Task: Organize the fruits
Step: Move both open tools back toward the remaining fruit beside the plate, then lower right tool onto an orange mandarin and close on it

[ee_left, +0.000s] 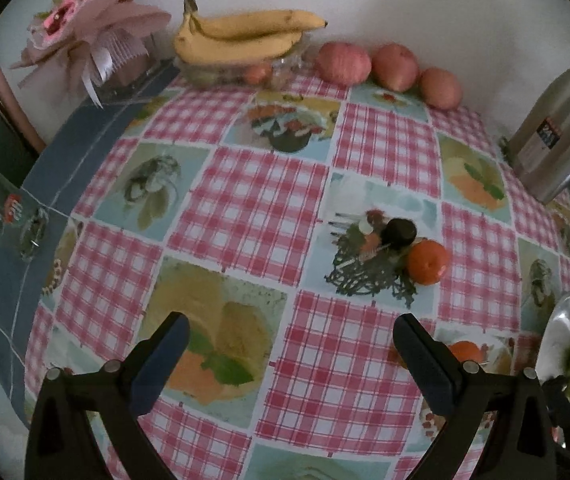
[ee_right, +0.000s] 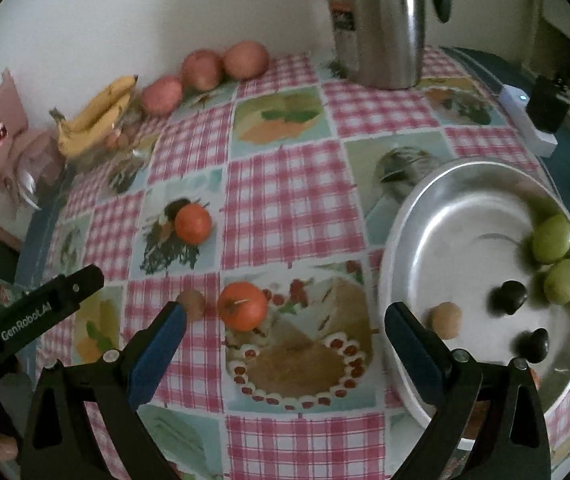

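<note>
Nearby, 2 oranges (ee_right: 242, 306) lie before both grippers' wide, empty fingers (ee_right: 157, 350), beside the bowl (ee_right: 405, 216).

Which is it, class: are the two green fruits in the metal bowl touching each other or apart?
Touching. The right wrist view shows the upper green fruit resting against the lower green fruit with no gap between them, beside the metal bowl wall.

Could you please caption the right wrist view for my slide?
Open right gripper hovers over an orange fruit beside a steel bowl holding fruit.
</note>
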The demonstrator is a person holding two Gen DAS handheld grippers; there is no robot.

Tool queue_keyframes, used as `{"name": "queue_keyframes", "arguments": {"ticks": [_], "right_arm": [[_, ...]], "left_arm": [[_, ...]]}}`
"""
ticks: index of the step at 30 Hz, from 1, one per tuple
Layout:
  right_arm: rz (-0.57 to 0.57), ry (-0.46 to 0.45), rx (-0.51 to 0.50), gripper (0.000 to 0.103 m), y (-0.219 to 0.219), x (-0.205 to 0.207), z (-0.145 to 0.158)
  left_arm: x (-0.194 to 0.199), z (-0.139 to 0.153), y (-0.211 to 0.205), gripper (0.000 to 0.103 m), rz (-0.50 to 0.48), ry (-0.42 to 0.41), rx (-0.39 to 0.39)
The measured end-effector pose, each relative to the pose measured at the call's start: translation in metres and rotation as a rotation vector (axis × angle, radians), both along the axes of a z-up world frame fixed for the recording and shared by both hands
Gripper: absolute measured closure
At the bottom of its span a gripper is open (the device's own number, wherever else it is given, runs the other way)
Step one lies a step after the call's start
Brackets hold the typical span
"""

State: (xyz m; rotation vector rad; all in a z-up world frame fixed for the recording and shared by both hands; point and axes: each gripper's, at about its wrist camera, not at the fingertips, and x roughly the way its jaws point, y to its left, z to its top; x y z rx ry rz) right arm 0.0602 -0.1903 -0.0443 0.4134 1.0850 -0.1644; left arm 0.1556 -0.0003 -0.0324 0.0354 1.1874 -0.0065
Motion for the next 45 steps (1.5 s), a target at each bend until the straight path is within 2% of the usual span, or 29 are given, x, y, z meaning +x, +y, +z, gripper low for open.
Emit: {"name": "queue_keyframes", "arguments": {"ticks": [13, 23, 25, 27, 30, 38, 45], "right_arm": [[0.037, 0.080, -0.015, 0.004, 0.015, 0.020, -0.032], [0.031, 0.093, -0.042, 0.005, 0.018, 0.028, -0.045], [0.031, 0.094, -0.041, 0.010, 0.019, 0.030, -0.046], [0.040, 0.094, -0.041, 0.022, 0.021, 0.031, -0.047], [0.050, 0.091, -0.038, 0.030, 0.023, 0.032, -0.047], [0.086, 0.063, 0.047, 0.062, 0.026, 0.033, -0.044], [0.070, 0.059, 0.088, 0.064, 0.021, 0.030, -0.042]], "left_arm": [[0.013, -0.035, 0.001, 0.000, 0.046, 0.085, 0.017], [0.018, -0.053, -0.004, 0.000, 0.055, 0.119, 0.015], [0.018, -0.054, -0.005, 0.000, 0.047, 0.117, 0.003], [0.017, -0.054, -0.005, 0.000, 0.046, 0.117, -0.014], [0.017, -0.054, -0.007, 0.000, 0.038, 0.114, -0.019], [0.019, -0.044, -0.016, 0.000, -0.001, 0.084, -0.056], [0.019, -0.043, -0.027, 0.000, -0.038, 0.116, -0.095]]}}
